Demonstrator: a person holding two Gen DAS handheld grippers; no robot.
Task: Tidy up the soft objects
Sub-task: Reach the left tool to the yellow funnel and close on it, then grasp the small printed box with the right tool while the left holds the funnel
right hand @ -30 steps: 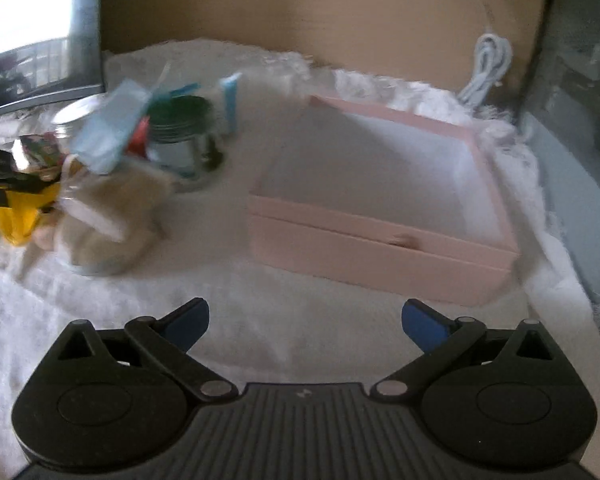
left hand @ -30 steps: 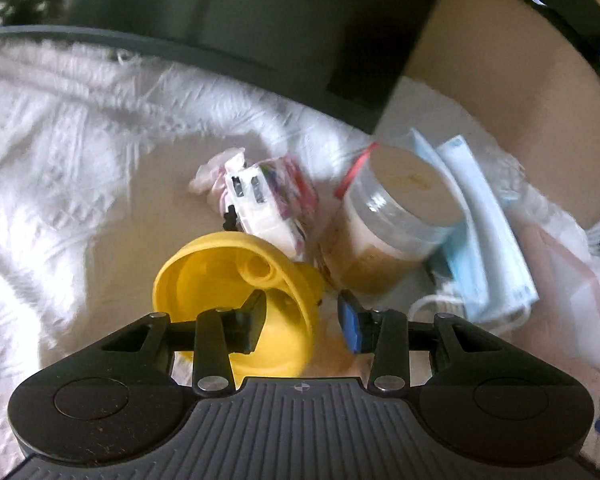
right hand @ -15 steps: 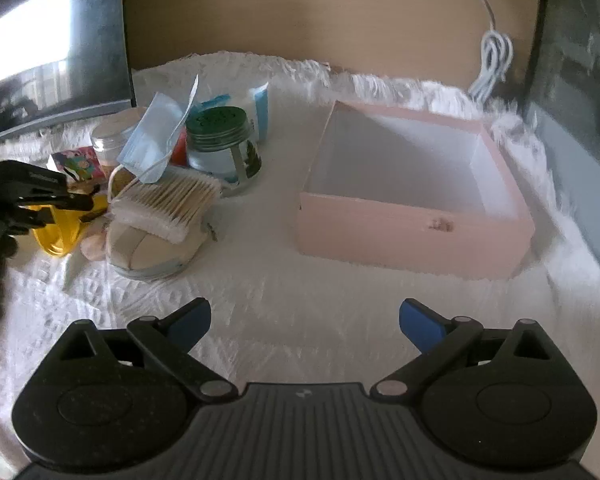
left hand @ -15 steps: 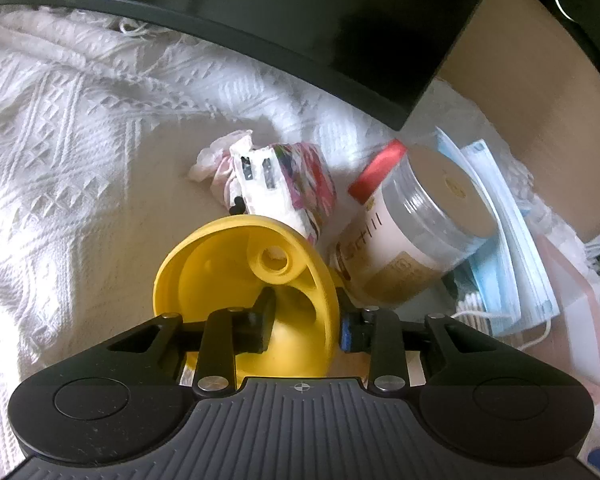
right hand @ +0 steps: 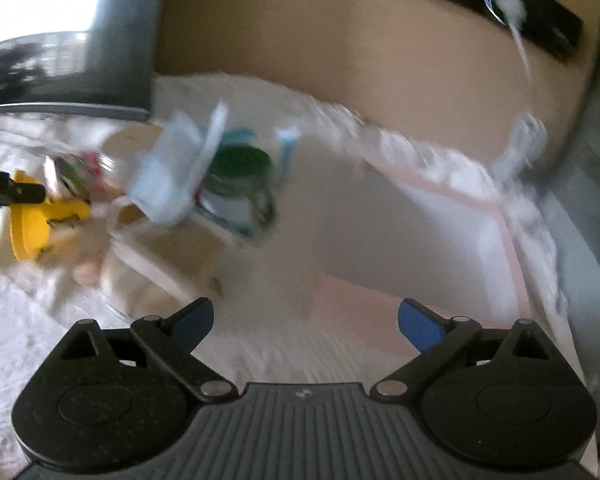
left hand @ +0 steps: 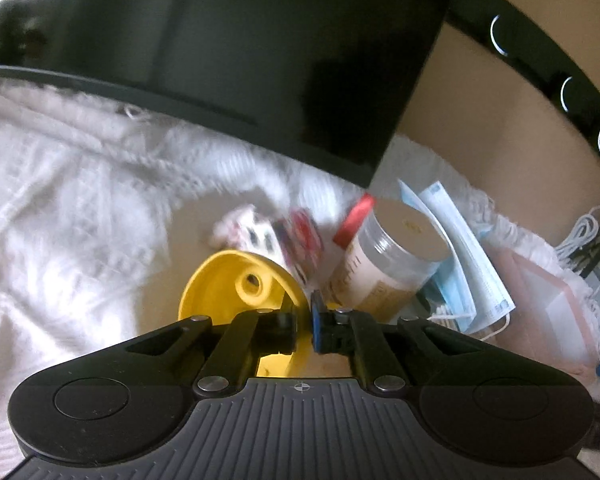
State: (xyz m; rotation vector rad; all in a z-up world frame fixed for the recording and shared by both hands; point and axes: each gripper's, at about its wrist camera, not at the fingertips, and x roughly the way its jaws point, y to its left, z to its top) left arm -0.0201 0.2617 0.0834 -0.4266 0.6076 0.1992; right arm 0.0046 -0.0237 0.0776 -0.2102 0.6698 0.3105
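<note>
Step in hand: pickup. Pink box (right hand: 440,240) sits at 2 o'clock of your right gripper (right hand: 306,320), whose jaws stand wide and empty. Your left gripper (left hand: 304,320) has its jaws clamped on the rim of the yellow cup (left hand: 236,296), dead ahead at 12. Next move likely calls for carrying it boxward. Plastic jar (left hand: 388,264) and face masks (left hand: 464,264) crowd 1 o'clock, just beside.

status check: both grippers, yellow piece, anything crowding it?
Left gripper shut on yellow cup rim. Right gripper open, empty, near pink box. Clear jar and face masks crowd the cup's right side.
</note>
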